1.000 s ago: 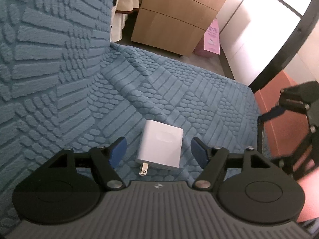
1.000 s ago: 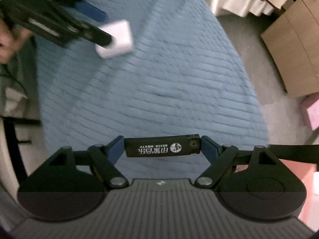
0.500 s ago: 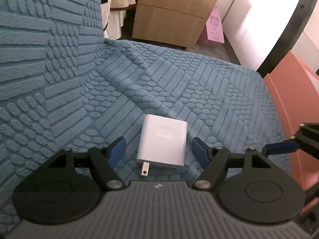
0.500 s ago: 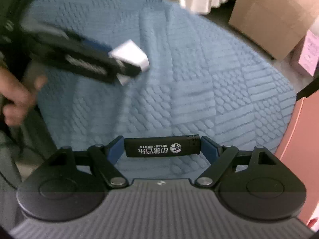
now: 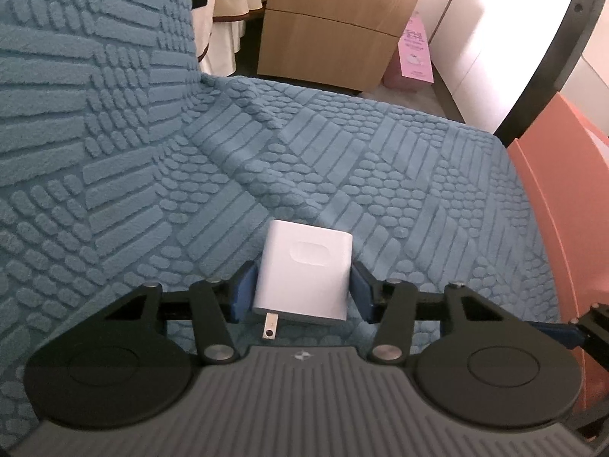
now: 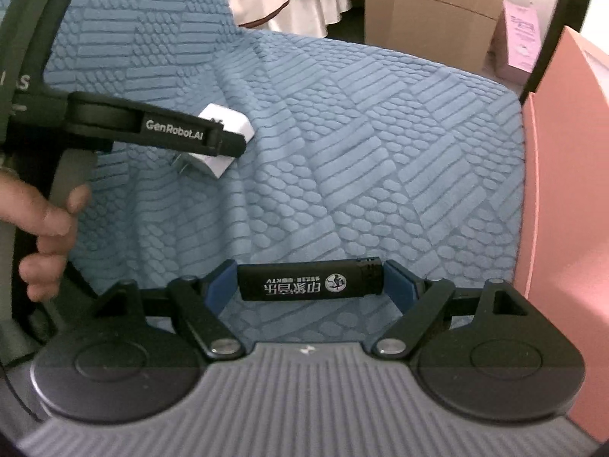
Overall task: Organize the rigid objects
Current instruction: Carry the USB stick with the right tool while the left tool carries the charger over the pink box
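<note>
**White charger pinched, black lighter spanned**

White plastic charger (image 5: pixel 304 272) sits low centre in the left wrist view on the teal textured cushion (image 5: pixel 380 160). The left tongs (image 5: pixel 302 291) have just been closing; both blue pads now press its flat sides. Likely light, stiff, a little slick; the flat sides suit best, prongs clear. In the right wrist view, the right tongs (image 6: pixel 310 282) grip the black lighter (image 6: pixel 309 280) end to end, low centre. Pink bin (image 6: pixel 563 190) at right edge.
</note>
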A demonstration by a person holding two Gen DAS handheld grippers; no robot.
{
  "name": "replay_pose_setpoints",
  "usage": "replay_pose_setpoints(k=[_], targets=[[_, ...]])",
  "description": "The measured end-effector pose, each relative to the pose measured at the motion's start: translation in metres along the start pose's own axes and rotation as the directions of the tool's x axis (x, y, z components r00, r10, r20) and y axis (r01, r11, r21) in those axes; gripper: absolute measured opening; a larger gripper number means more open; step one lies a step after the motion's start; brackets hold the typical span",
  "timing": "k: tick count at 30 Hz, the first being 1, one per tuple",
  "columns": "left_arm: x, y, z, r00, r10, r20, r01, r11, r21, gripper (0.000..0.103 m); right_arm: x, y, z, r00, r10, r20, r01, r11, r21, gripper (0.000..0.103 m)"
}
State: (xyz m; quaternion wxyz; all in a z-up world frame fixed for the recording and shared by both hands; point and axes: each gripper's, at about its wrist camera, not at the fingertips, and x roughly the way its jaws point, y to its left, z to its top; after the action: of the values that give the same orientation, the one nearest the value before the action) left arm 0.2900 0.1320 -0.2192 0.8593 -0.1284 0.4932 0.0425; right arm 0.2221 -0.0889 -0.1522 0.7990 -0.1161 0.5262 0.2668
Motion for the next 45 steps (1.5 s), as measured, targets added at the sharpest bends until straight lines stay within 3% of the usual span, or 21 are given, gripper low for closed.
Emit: replay_pose_setpoints(k=[10, 20, 29, 36, 45], targets=[[-0.033, -0.005, -0.008, 0.998, -0.051, 0.028, 0.052, 0.998, -0.026, 0.059, -0.039, 0.005, 0.0, 0.995, -0.017, 0.099, 0.014, 1.0, 0.023, 0.085], [-0.093, -0.032, -0.012, 0.99, -0.112, 0.086, 0.116, 0.992, -0.047, 0.058, -0.106, -0.008, 0.007, 0.972, -0.059, 0.226, 0.043, 0.996, 0.073, 0.085], [-0.149, -0.079, 0.005, 0.972, -0.189, 0.141, 0.192, 0.981, -0.01, 0.058, -0.168, -0.029, 0.017, 0.938, -0.122, 0.326, 0.088, 0.989, 0.117, 0.085], [-0.192, -0.126, 0.026, 0.948, -0.255, 0.189, 0.25, 0.967, 0.051, 0.058, -0.212, -0.054, 0.017, 0.906, -0.178, 0.384, 0.117, 0.977, 0.177, 0.085], [-0.206, -0.198, 0.034, 0.923, -0.334, 0.19, 0.312, 0.94, 0.137, 0.058, -0.245, -0.095, -0.007, 0.87, -0.28, 0.406, 0.181, 0.947, 0.266, 0.085]])
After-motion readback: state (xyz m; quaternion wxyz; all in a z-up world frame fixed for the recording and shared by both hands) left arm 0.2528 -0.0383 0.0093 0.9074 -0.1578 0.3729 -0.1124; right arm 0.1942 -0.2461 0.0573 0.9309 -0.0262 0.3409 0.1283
